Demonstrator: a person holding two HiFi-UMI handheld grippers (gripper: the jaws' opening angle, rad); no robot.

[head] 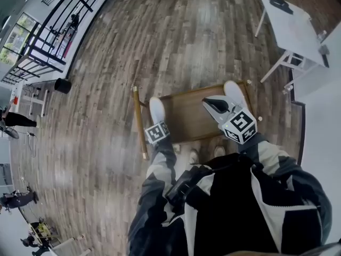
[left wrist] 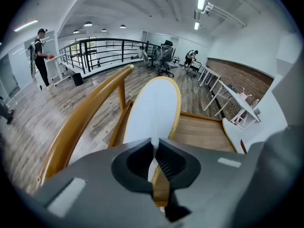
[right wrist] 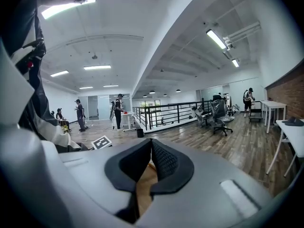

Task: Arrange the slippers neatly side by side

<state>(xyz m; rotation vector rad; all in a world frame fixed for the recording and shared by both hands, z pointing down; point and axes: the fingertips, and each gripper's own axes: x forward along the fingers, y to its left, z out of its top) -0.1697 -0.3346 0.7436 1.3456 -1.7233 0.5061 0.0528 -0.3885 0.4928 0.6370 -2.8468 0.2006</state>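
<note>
A white slipper with a yellow rim [head: 156,110] [left wrist: 154,110] lies at the left end of a low wooden rack [head: 186,119]. My left gripper [head: 156,124] [left wrist: 153,147] is shut on its near edge, and the thin sole shows pinched between the jaws. A second white slipper [head: 234,92] [left wrist: 235,134] rests at the rack's right end. My right gripper [head: 208,104] [right wrist: 151,147] hovers over the rack just left of that slipper. It is shut with nothing in it and faces out into the room.
The rack's curved wooden rail [left wrist: 80,122] runs along its left side. A white table [head: 293,28] stands at the far right and a black railing [head: 58,31] at the far left. The person's shoes [head: 193,156] are at the rack's near edge. Office chairs [left wrist: 166,61] stand further off.
</note>
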